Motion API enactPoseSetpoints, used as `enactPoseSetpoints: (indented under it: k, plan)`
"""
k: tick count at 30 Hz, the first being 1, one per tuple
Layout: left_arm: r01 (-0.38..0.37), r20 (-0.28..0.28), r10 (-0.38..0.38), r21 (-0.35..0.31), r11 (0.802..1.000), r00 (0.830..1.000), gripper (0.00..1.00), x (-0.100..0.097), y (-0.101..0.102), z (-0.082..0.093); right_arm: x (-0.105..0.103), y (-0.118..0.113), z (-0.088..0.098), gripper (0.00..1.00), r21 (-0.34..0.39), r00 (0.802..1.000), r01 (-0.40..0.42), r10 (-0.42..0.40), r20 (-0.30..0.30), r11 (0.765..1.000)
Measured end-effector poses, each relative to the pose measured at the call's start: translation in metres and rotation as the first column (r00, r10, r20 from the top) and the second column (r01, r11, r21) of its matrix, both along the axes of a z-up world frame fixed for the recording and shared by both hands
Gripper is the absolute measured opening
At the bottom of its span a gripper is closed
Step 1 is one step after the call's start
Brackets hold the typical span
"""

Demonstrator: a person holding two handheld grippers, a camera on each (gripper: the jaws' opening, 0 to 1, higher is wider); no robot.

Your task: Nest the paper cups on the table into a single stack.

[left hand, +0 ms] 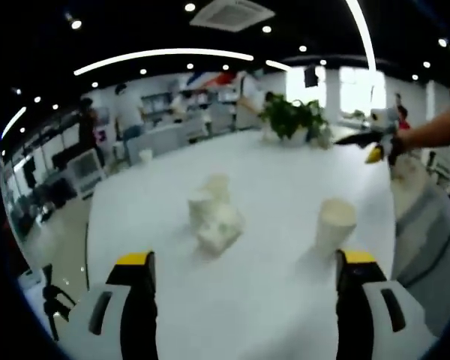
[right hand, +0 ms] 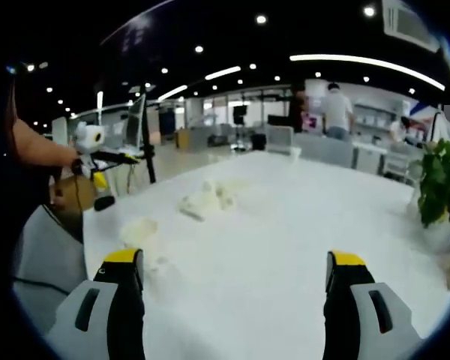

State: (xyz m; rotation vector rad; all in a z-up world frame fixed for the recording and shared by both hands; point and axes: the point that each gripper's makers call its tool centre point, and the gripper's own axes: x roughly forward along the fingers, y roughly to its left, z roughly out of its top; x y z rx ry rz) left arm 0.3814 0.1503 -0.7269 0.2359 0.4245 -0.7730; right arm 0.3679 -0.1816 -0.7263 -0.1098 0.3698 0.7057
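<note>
White laminate covers the long bench (left hand: 270, 300), on which several pale cream paper cups are seen. In the left gripper view, a single upright paper cup (left hand: 335, 223) stands apart on the bench, just beyond the right-hand jaw of the left gripper (left hand: 246, 262). Nearer the middle, a cluster of pale paper cups (left hand: 214, 214) is grouped together, some upright and one apparently tipped; how they touch cannot be told through the blur. The left gripper's jaws are spread wide, yellow-tipped and black, with nothing held between them.

In the right gripper view, the right gripper (right hand: 232, 262) is likewise held with its jaws wide apart and empty above the bench (right hand: 285, 247). The single cup (right hand: 139, 231) is seen near its left-hand jaw, and the cluster (right hand: 206, 199) lies farther off towards the middle.

A green leafy potted plant (left hand: 292, 118) is set at the far end of the bench. The right gripper (left hand: 376, 142) is also caught at the right edge of the left gripper view, carried by a bare forearm (left hand: 439, 129). Standing people (left hand: 127, 112) and office desks are made out in the background.
</note>
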Motion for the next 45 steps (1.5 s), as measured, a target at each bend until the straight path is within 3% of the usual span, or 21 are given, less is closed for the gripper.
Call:
enactPoseSetpoints:
  k: [17,21,31,45]
  plan:
    - [0.096,-0.006,-0.096,0.069,0.993,0.995,0.99,0.034,-0.025,-0.004,0.0,-0.003,-0.001,1.0,-0.004,1.0,0.003,-0.003,0.001,1.0]
    - [0.121,-0.045,-0.116,0.124,0.985,0.992,0.97,0.04,-0.03,-0.011,-0.001,-0.005,-0.001,1.0,0.001,1.0,0.008,-0.008,0.0,1.0]
    - [0.166,-0.055,-0.159,0.181,0.969,0.986,0.97,0.061,-0.043,-0.01,0.001,-0.009,-0.001,1.0,0.007,1.0,0.02,-0.02,-0.002,1.0]
    - [0.273,-0.121,-0.248,0.301,0.914,0.961,0.95,0.075,-0.058,-0.024,0.004,-0.01,-0.005,1.0,0.019,1.0,0.026,-0.026,-0.011,0.999]
